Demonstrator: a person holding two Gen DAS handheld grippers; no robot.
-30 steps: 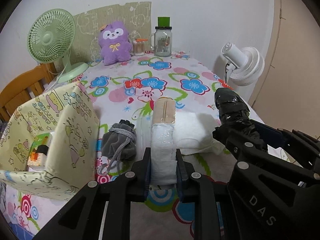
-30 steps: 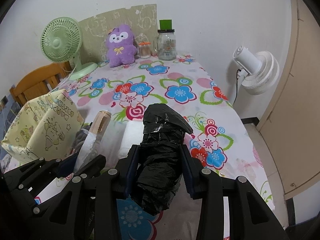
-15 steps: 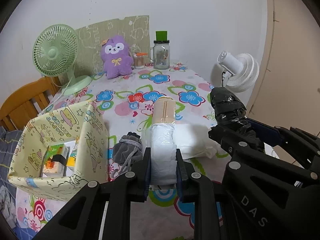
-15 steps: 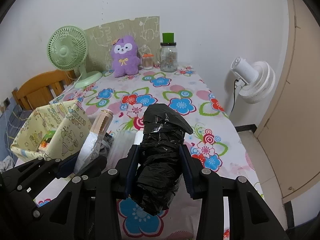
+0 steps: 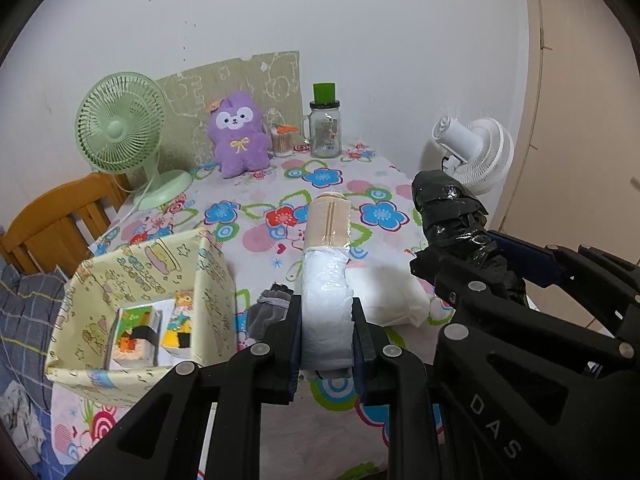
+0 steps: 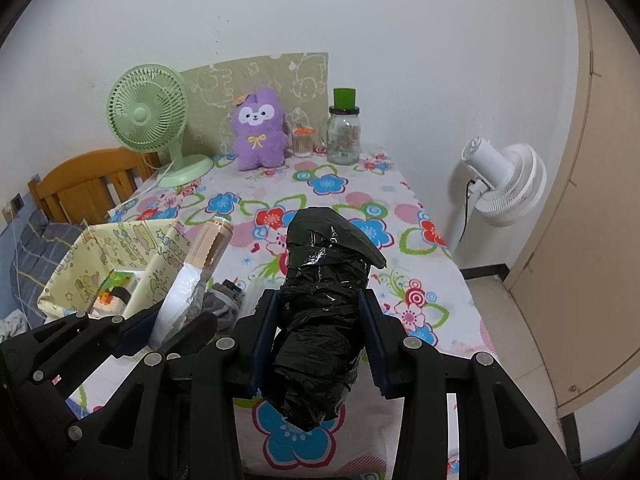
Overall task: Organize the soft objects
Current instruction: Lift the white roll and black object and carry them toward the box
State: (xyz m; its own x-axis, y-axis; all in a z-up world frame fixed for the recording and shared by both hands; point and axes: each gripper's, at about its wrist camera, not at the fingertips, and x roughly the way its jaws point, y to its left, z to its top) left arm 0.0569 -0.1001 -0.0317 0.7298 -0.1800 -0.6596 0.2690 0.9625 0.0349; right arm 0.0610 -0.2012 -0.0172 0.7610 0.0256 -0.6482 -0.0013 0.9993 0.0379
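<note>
My left gripper [image 5: 326,332] clamped a white roll [image 5: 326,312] with a tan end; my right gripper [image 6: 318,340] clamped a crinkled black plastic bundle [image 6: 324,304].

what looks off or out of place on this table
Little stands out. The green sheet against the wall has a torn, ragged top edge. A white folded cloth and a grey drawstring pouch lie loose beside the yellow box rather than in it. Nothing looks spilled.
</note>
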